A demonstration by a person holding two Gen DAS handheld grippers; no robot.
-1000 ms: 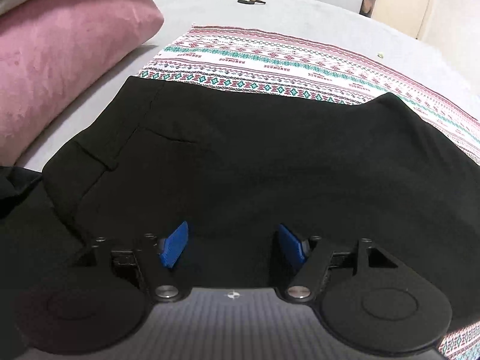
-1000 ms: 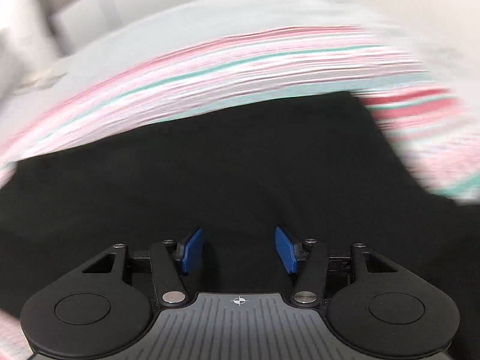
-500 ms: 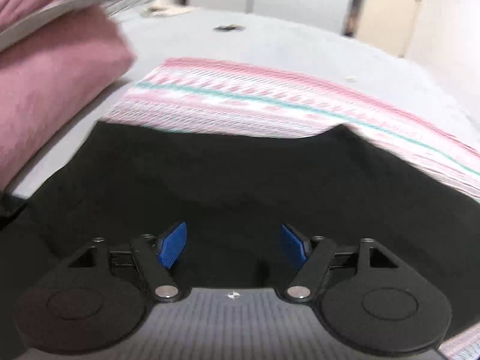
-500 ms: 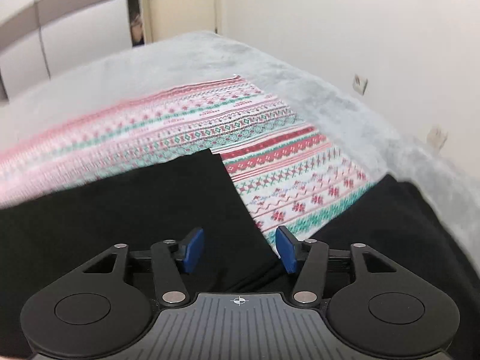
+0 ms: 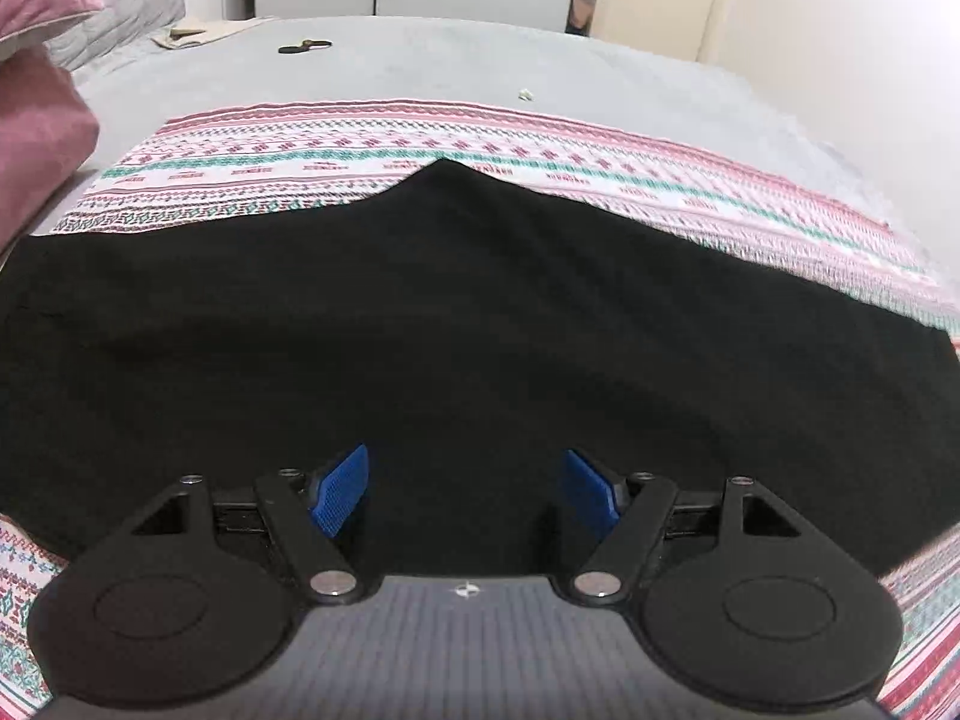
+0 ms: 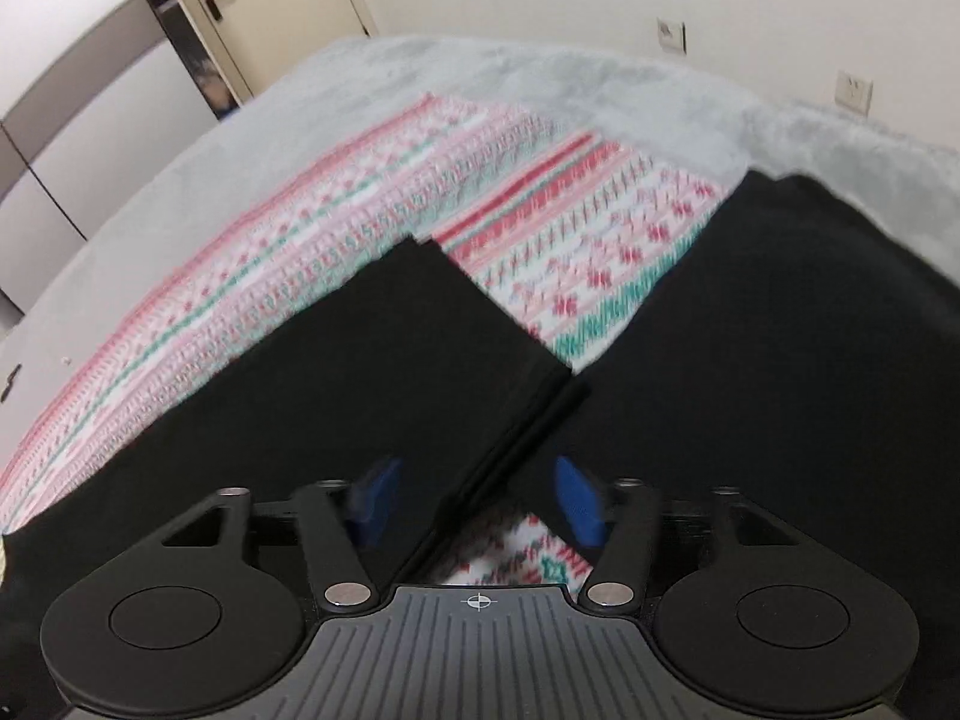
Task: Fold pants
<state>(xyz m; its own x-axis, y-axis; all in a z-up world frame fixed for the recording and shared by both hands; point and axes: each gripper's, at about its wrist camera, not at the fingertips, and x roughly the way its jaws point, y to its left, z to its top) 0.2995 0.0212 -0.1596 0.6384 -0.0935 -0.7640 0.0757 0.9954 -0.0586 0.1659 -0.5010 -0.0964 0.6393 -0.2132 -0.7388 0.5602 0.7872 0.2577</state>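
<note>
**Mira:** Left wrist view first: the black pants (image 5: 456, 324) lie spread over a patterned cloth (image 5: 360, 144) on the grey bed (image 5: 540, 60). The left tongs (image 5: 465, 495) hang just above the near part of the fabric, blue pads wide apart, nothing between them.

**Jon:** And the right wrist view?

**Mira:** The pants (image 6: 384, 372) show a folded end with a straight, layered edge running diagonally toward the right tongs (image 6: 471, 507). A second black stretch lies off to the right, with the patterned cloth (image 6: 570, 252) showing between the two. Those tongs are spread too, gripping nothing; the layered edge runs down between the pads, though whether it touches either one I cannot tell.

**Jon:** How will the cloth behave?

**Mira:** My guess is light and limp. It lies flat with shallow ripples, so it should drape and sag from any single pinch. The surface looks matte, so probably not slippery, but stacked layers may slide over each other.

**Jon:** Where to grip, then?

**Mira:** At that layered edge, catching every layer at once, with the other pair at a matching spot along the same end. A pinch in the middle would only bunch it up.
</note>
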